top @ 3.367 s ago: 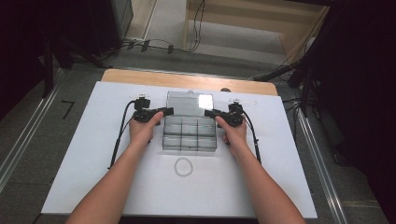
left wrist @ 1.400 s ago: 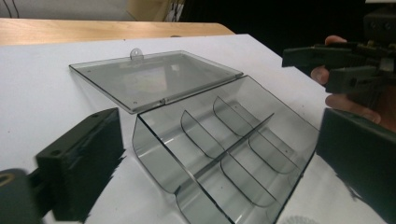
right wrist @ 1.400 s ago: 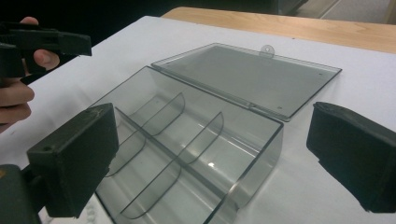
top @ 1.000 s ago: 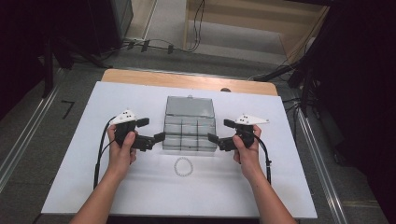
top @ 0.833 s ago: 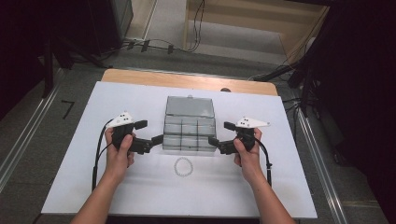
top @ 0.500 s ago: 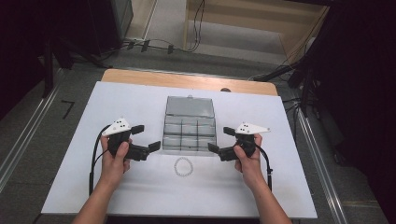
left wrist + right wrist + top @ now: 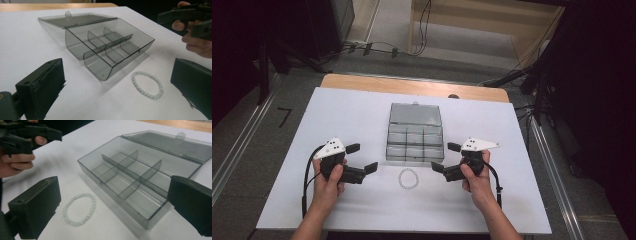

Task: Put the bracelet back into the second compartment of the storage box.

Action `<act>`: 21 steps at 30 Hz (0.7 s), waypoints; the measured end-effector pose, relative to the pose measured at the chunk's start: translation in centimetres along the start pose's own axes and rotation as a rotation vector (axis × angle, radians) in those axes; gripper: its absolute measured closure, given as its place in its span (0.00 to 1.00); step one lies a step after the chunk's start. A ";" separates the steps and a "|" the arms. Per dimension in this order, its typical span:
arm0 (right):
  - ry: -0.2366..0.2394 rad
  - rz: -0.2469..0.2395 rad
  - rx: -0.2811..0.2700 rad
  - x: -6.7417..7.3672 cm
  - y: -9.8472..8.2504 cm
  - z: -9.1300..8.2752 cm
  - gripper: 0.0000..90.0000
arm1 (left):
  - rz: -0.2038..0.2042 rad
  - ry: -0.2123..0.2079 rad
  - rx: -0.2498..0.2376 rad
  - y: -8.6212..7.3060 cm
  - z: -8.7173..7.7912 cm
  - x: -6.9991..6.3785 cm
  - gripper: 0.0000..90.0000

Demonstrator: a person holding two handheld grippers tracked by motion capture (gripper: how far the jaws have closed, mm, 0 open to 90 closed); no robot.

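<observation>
Both tools, left tool (image 7: 360,158) and right tool (image 7: 445,157), gape empty; pale beaded bracelet (image 7: 408,178) lies at six o'clock of the open smoky clear-plastic compartment box (image 7: 415,138).

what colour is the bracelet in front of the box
Pale whitish-green beads; the bracelet shows best in the left gripper view.
</observation>
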State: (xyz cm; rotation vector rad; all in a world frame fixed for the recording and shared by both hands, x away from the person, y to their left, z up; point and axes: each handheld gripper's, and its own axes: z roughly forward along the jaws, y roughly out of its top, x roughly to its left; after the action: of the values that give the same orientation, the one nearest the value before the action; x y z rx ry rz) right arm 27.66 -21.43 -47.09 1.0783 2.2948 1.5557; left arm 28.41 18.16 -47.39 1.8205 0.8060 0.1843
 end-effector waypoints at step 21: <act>0.047 -0.078 0.107 3.9 0.4 1.9 0.06 | 0.008 0.057 -0.032 -2.8 -4.8 -0.8 0.00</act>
State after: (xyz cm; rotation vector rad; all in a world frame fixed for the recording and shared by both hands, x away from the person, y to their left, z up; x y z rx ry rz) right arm 26.04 -17.43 -46.65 0.9733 2.4456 1.4595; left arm 24.29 21.94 -47.73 1.7959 0.8314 0.2544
